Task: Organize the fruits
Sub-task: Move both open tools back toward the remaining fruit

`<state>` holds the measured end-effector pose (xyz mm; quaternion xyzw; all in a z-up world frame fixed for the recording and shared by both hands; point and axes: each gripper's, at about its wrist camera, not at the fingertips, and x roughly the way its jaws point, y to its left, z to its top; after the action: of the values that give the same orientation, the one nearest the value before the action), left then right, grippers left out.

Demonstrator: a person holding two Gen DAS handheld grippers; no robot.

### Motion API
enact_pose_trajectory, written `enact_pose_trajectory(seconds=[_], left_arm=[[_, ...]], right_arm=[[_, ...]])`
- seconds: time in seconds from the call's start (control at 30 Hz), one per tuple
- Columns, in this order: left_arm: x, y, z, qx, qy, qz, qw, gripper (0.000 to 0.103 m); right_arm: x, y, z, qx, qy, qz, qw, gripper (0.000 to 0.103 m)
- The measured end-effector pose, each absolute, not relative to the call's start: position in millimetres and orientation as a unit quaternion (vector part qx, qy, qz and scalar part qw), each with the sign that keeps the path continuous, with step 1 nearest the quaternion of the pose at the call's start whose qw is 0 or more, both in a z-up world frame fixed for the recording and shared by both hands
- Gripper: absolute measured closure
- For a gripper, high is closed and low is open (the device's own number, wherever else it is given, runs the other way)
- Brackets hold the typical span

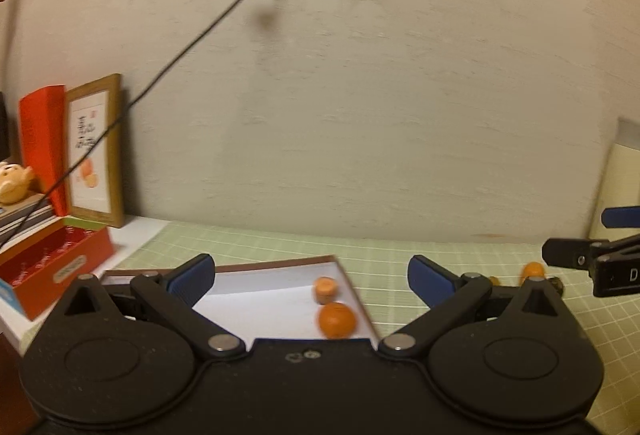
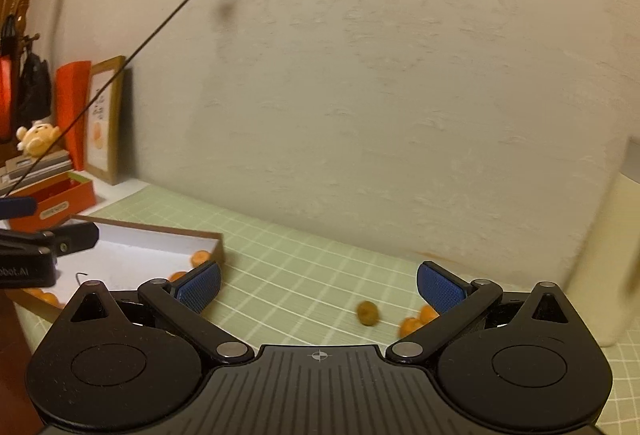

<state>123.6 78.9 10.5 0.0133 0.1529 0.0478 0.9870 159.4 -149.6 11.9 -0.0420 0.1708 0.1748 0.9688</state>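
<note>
A shallow brown-rimmed box with a white floor (image 1: pixel 272 299) lies on the green grid mat. Two small oranges (image 1: pixel 337 319) lie in its right corner. My left gripper (image 1: pixel 310 281) is open and empty above the box. In the right wrist view the box (image 2: pixel 132 251) is at the left with several oranges (image 2: pixel 200 257) in it. My right gripper (image 2: pixel 318 289) is open and empty over the mat. A brownish fruit (image 2: pixel 368 313) and two oranges (image 2: pixel 418 319) lie loose on the mat between its fingers. A loose orange (image 1: pixel 533 270) also shows in the left wrist view.
A red box (image 1: pixel 52 267), a framed picture (image 1: pixel 96 151) and a plush toy (image 1: pixel 12 181) stand at the left by the wall. A black cable (image 1: pixel 192 43) hangs from the wall socket. A cream container (image 2: pixel 600 259) stands at the right.
</note>
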Motion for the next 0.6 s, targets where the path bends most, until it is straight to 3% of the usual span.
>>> enact_pose_trajectory(seconds=[0.6], left_arm=[[162, 2, -19, 0.049, 0.176, -0.027, 0.983, 0.007]], right_arm=[[162, -218, -14, -0.040, 0.190, 0.108, 0.975, 0.000]])
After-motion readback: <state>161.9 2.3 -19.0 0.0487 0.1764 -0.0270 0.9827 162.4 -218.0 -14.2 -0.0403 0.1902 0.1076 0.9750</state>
